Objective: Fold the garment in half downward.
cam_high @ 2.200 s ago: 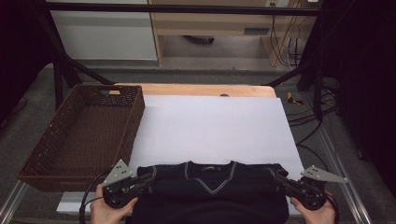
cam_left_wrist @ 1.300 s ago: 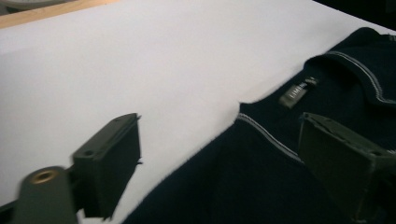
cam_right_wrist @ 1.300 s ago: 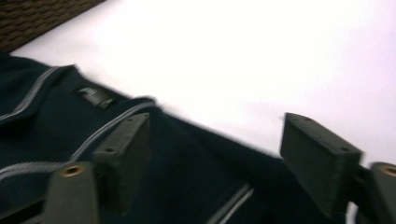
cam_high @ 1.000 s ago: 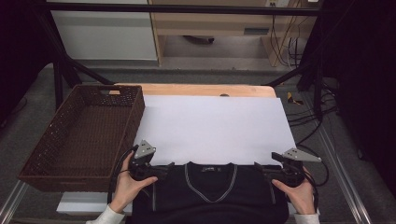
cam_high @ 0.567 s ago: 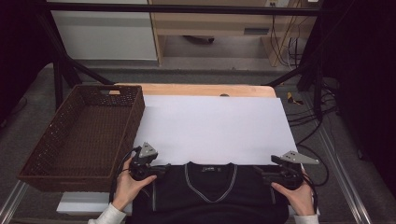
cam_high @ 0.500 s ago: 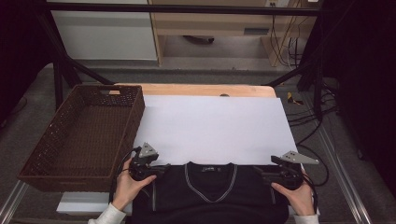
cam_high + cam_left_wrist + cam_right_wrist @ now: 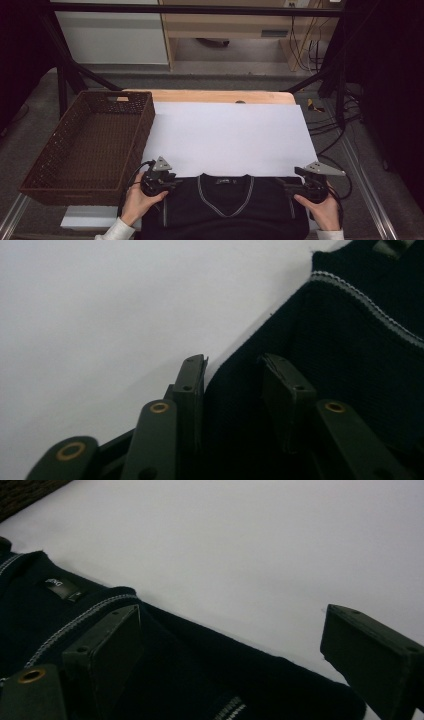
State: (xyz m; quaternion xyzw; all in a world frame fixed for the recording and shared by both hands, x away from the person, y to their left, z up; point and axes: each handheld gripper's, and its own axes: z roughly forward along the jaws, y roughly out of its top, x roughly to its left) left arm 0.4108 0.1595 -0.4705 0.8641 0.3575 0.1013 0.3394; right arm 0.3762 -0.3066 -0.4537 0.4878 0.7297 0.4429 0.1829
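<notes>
Sweater shoulder between closing left gripper, seemingly pinched; right gripper apart.

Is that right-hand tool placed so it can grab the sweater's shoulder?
Probably yes. The right tool sits at the black sweater's shoulder edge with its jaws wide apart, one jaw over the knit and one over the white sheet. Nothing stands between them.
</notes>
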